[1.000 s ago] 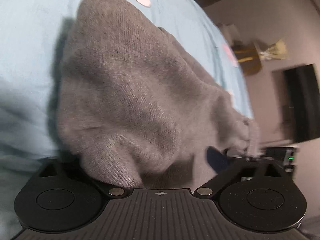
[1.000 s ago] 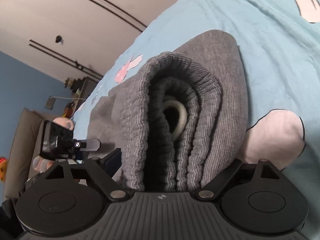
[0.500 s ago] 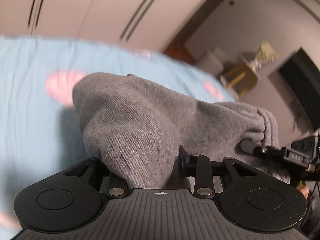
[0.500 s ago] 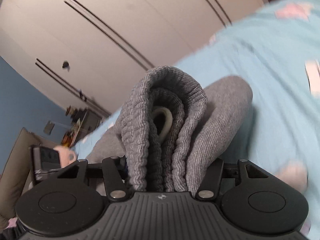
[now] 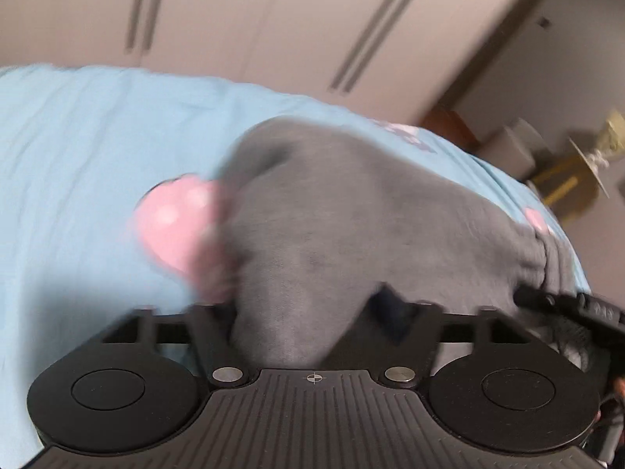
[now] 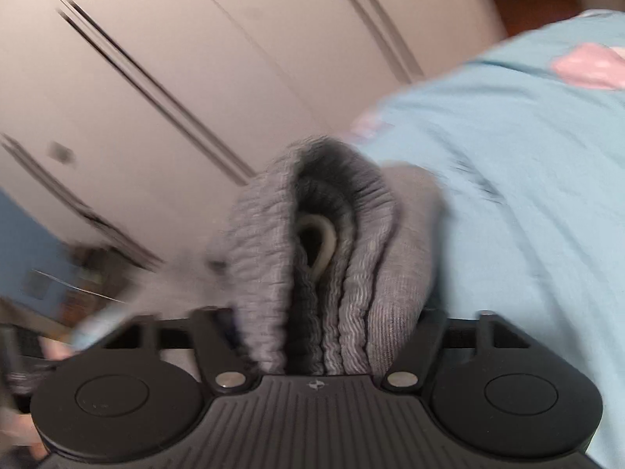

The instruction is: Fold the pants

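You are holding the grey pants [image 5: 351,215] by two ends just above the bed [image 5: 78,156], and both holds are loosening. The left claw [image 5: 312,312] is standing spread: its jaws have just been opening, and a soft fold of plain fabric is sitting between them, lying against one finger and leaving a dark gap at the other, so nothing is being pinched there. That fold is draping off toward the bed, partly covering a pink patch [image 5: 175,215] printed on the sheet, which suggests the cloth is resting under its own weight. The right claw [image 6: 316,320] is likewise spread, its jaws having just been opening too. The ribbed waistband [image 6: 273,254] is bunching in several stacked layers between its fingers and filling the whole gap, with a pale drawstring loop [image 6: 324,242] showing in the middle of the stack. Those stacked layers tell you the pants are already doubled over themselves, so you are probably laying a finished fold down on the bed rather than starting one. Both views are blurring with motion, and the pale wardrobe doors [image 5: 273,19] are looming beyond the bed's far edge, so the exact line where the cloth is meeting the bed is hard to tell.
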